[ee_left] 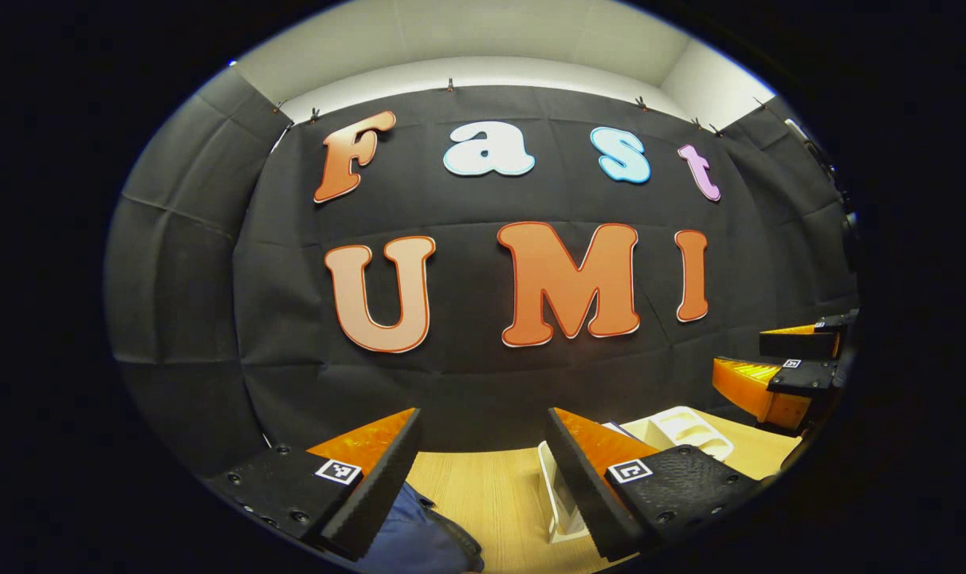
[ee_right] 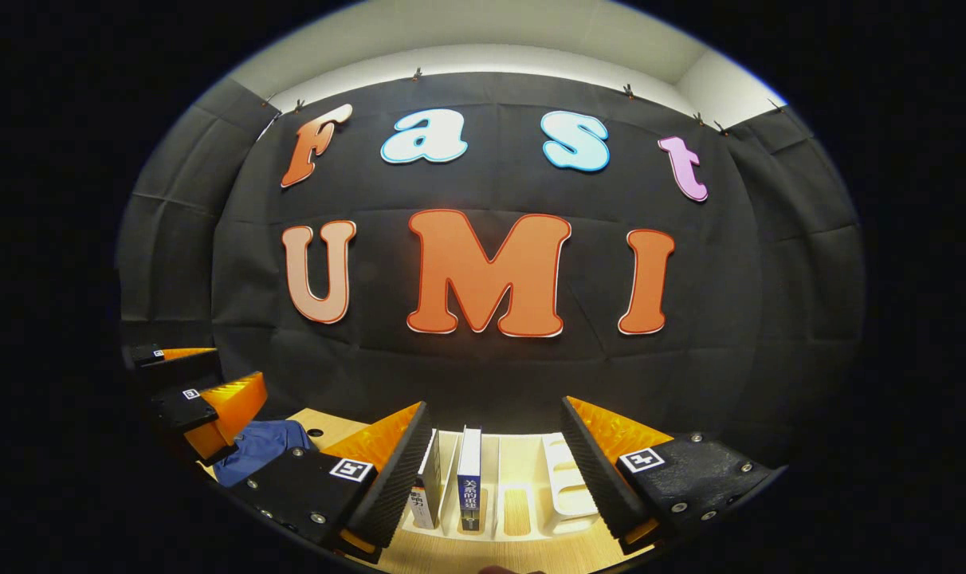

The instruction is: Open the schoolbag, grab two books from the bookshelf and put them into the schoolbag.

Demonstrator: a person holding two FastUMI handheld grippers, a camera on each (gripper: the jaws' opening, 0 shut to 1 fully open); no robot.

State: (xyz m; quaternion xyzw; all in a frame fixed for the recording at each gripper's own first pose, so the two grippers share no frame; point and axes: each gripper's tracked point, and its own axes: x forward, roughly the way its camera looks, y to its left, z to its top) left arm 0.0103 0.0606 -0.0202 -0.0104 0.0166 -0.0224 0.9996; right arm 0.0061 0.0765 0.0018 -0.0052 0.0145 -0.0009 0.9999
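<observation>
In the left gripper view, the left gripper (ee_left: 483, 478) hovers over the wooden worktop (ee_left: 491, 486) with its fingers wide apart and nothing between them. The blue schoolbag (ee_left: 415, 534) lies at about 7 o'clock, tucked under the left-hand finger, which hides most of it; the frame's lower edge cuts off the rest. The white bookshelf (ee_left: 678, 426) sits at about 4 o'clock, partly behind the right-hand finger, so only a few of its dividers are visible. At 3 o'clock the right gripper (ee_left: 794, 359) comes in from the edge, its fingers apart, its body cut off.

In the right gripper view, the right gripper (ee_right: 491, 470) also has its fingers spread apart, gripping nothing. The bookshelf (ee_right: 567, 486) stands straight ahead at 6 o'clock, between the two fingers. Two books stand upright in its slots: a blue book (ee_right: 469, 478) near the middle and a pale book (ee_right: 427, 490) just beside the left-hand finger, partly covered by it. The schoolbag (ee_right: 260, 446) lies at about 8 o'clock on the worktop (ee_right: 323, 421), half hidden behind the left gripper (ee_right: 192, 387), whose fingers are parted there too.
</observation>
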